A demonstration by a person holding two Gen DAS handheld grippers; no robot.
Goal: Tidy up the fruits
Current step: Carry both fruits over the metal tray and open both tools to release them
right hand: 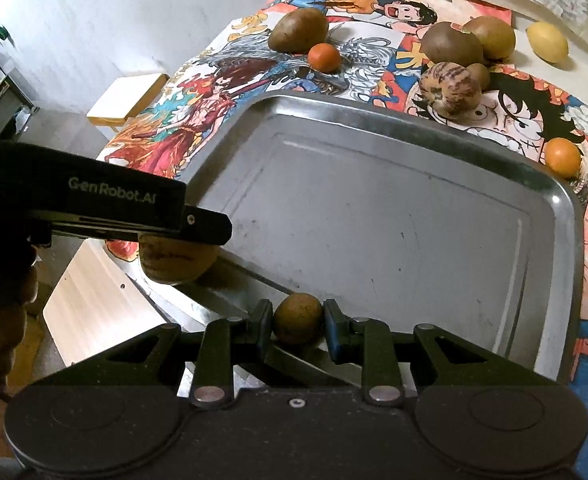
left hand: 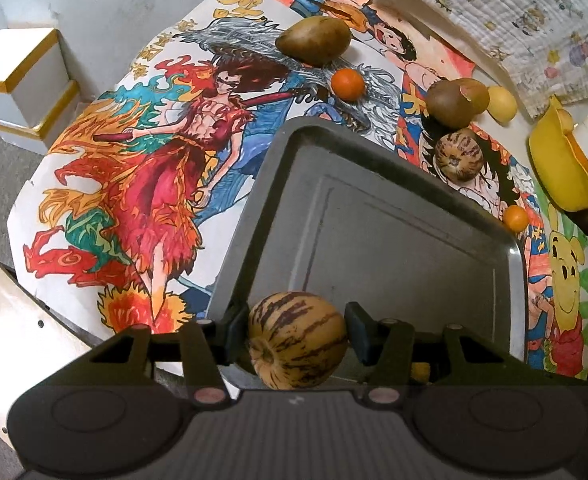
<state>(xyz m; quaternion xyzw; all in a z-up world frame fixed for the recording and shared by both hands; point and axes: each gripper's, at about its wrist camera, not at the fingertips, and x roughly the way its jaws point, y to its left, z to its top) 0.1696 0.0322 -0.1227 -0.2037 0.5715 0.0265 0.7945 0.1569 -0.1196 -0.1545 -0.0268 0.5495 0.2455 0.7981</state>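
My left gripper (left hand: pixel 297 332) is shut on a striped melon-like fruit (left hand: pixel 297 340) and holds it over the near-left edge of the metal tray (left hand: pixel 374 216). In the right wrist view that gripper shows at the left above the same fruit (right hand: pixel 178 260). My right gripper (right hand: pixel 298 320) is shut on a small brown fruit (right hand: pixel 297 318) over the tray's near edge (right hand: pixel 374 216). Beyond the tray lie a brown fruit (right hand: pixel 298 30), an orange (right hand: pixel 324 57), two brown fruits (right hand: pixel 452 44), a second striped fruit (right hand: pixel 450 90), another orange (right hand: pixel 562 157) and a lemon (right hand: pixel 547 42).
The tray sits on a colourful cartoon mat (left hand: pixel 142 168). A yellow bowl (left hand: pixel 562 168) stands at the right. A white box with yellow trim (left hand: pixel 22 84) stands on the floor at the left. A patterned cloth (left hand: pixel 514 12) lies at the back right. A wooden board (right hand: pixel 94 304) lies by the near left.
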